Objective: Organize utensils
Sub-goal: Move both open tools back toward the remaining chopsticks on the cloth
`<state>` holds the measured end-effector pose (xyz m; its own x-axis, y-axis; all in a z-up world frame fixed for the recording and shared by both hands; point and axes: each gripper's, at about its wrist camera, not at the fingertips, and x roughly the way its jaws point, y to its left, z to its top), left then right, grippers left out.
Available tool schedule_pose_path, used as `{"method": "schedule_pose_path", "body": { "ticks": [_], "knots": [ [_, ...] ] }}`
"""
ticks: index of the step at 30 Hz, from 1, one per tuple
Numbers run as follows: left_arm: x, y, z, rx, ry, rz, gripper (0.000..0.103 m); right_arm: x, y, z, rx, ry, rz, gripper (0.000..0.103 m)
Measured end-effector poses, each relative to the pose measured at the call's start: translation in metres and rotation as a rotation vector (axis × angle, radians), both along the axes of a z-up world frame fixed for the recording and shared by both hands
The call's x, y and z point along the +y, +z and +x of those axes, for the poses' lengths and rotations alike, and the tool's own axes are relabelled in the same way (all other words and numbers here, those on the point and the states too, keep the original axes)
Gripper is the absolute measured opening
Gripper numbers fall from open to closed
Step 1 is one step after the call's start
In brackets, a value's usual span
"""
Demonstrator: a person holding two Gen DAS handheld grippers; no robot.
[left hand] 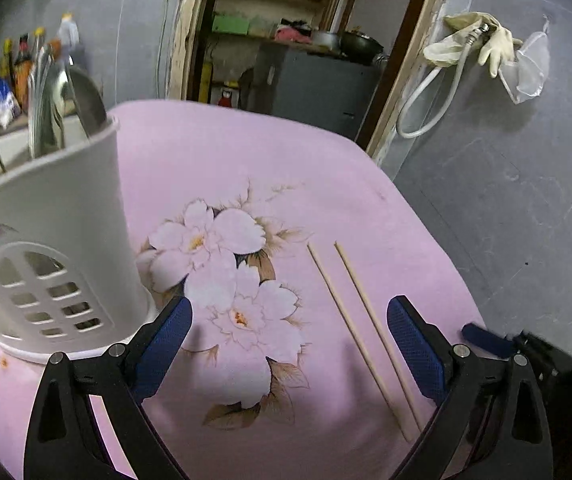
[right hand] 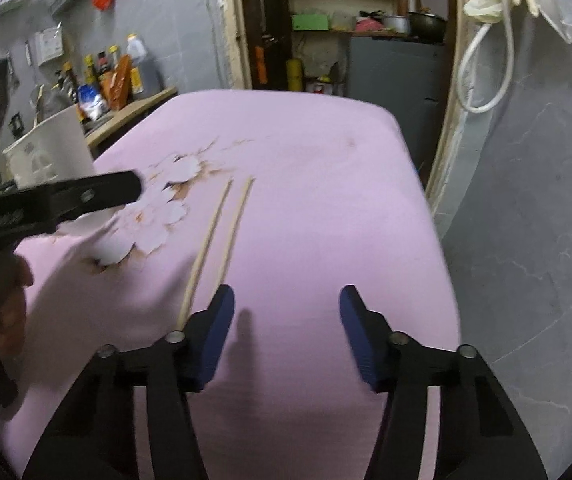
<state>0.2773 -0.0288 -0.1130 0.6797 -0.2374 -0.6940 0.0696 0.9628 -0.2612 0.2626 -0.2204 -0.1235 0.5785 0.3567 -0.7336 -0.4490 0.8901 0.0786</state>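
Observation:
Two wooden chopsticks [left hand: 360, 332] lie side by side on the pink flowered cloth [left hand: 214, 160]; in the right wrist view the chopsticks [right hand: 218, 240] run from the middle toward my left finger. A white utensil holder [left hand: 50, 248] with spoons and other utensils in it stands at the left; it also shows in the right wrist view [right hand: 52, 152]. My left gripper [left hand: 288, 320] is open and empty above the cloth, with the chopsticks just inside its right finger. My right gripper [right hand: 286, 312] is open and empty, just right of the chopsticks' near ends.
The cloth-covered table ends at the right, with grey floor [left hand: 506, 208] beyond. A doorway with shelves and a grey cabinet [left hand: 314, 84] lies behind. Bottles [right hand: 106, 72] stand on a counter at the back left. A hose and gloves [left hand: 478, 44] hang on the wall.

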Motion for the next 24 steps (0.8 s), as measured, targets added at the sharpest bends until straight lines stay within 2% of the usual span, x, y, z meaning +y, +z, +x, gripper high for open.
{"method": "schedule_pose_path", "body": {
  "ticks": [7,8,13,16,18,24],
  "knots": [
    [0.005,-0.009,0.015,0.073,-0.010,-0.020,0.087,0.026,-0.004,-0.004,-0.005,0.057,-0.043,0.047],
    [0.005,-0.009,0.018,0.079,-0.014,-0.022,0.081,0.029,-0.005,-0.003,-0.004,0.062,-0.053,0.045],
    [0.004,-0.016,0.025,0.131,-0.048,-0.044,0.061,0.039,-0.012,-0.003,-0.023,0.055,-0.148,0.033],
    [0.004,-0.016,0.027,0.142,-0.065,-0.062,0.055,0.037,-0.013,-0.003,-0.048,0.038,-0.201,0.019],
    [0.002,-0.016,0.029,0.156,-0.084,-0.073,0.051,0.033,-0.013,-0.001,-0.057,0.018,-0.219,0.005],
    [-0.008,-0.020,0.040,0.200,-0.137,-0.093,0.041,0.014,-0.009,0.006,-0.067,-0.053,-0.219,0.001]
  ]
}}
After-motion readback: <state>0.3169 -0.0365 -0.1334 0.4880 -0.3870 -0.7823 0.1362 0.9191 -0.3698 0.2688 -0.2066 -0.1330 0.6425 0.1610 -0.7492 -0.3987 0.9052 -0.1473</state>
